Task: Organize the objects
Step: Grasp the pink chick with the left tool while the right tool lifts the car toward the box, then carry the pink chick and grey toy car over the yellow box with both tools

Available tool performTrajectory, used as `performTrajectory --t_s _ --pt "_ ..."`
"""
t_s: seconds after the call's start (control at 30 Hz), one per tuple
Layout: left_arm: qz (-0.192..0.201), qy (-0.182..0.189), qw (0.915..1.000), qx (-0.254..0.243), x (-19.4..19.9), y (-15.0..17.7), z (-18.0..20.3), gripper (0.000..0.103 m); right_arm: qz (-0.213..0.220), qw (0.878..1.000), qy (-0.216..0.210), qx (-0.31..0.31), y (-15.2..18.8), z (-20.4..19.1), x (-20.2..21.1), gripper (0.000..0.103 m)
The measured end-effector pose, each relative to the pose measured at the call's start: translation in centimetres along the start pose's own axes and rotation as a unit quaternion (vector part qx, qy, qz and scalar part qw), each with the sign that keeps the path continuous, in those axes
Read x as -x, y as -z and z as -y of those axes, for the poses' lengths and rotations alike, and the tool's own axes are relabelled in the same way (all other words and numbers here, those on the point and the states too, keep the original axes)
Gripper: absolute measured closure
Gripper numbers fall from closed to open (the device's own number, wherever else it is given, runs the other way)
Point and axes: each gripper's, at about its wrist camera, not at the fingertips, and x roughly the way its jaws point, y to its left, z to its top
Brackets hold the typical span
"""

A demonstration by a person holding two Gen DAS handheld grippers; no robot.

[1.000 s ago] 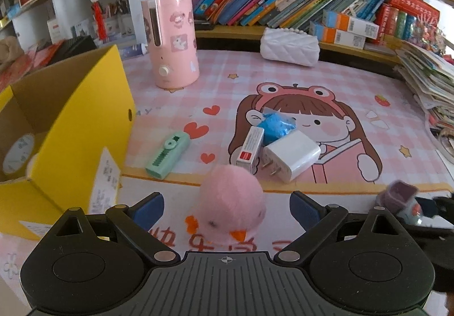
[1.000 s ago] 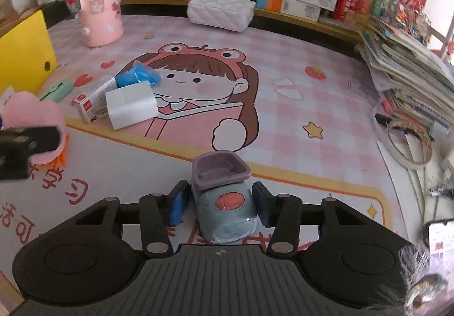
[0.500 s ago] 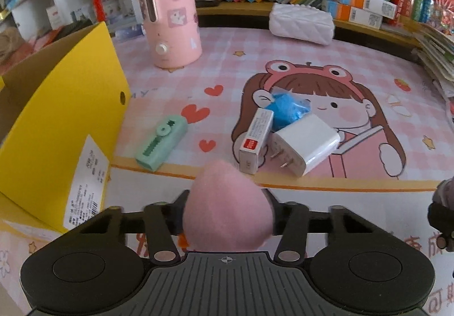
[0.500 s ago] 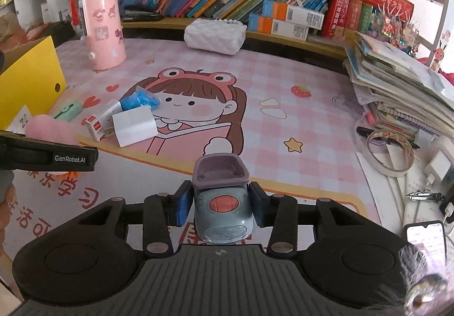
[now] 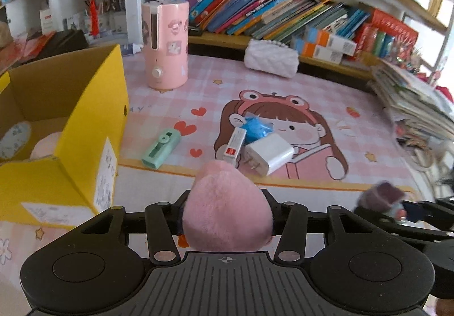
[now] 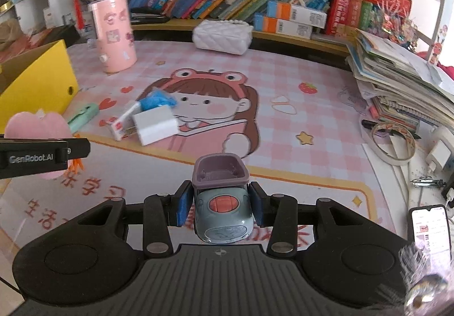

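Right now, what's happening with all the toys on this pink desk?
A person is tidying up with a claw in each hand. The left claw is shut on a fluffy pink plush toy, lifted near the open yellow cardboard box. The right claw is shut on a small grey-blue toy car with a purple top. A mint green rectangular gadget, a white charger plug and a small white box with a red label lie on the pink cartoon desk mat.
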Motion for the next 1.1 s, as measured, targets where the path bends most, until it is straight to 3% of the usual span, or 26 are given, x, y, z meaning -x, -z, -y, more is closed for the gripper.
performTrajectory --t_s 0.57,1.1 --pt "0.039 0.011 0.9989 0.023 7.8 3.7 -8.1 0.056 0.021 0.999 -0.018 0.032 1.7 -9.6 4.6 0.063" --pt "0.035 -0.002 0.9982 0.048 14.1 8.4 -17.8 0.056 0.015 0.998 -0.038 0.058 5.7 -21.0 8.6 0.063"
